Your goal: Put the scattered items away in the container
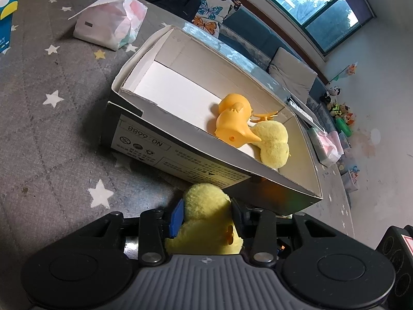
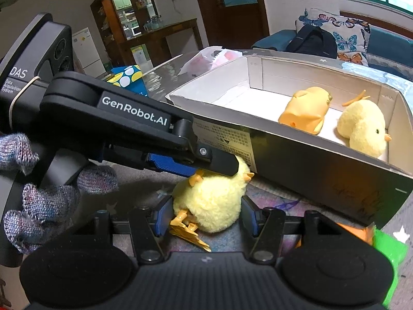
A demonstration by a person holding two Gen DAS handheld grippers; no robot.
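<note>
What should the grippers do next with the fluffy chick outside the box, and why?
Probably lift the plush chick straight up, above the box wall. It sits on the table close beside that wall, between the pads of both the left gripper and right gripper, while an orange toy and another chick already lie inside.

Grey star-print mat (image 1: 51, 118), cardboard box (image 1: 144, 139), yellow plush chick (image 2: 211, 204), white tissue pack (image 1: 108, 25), blue carton (image 1: 7, 13).
</note>
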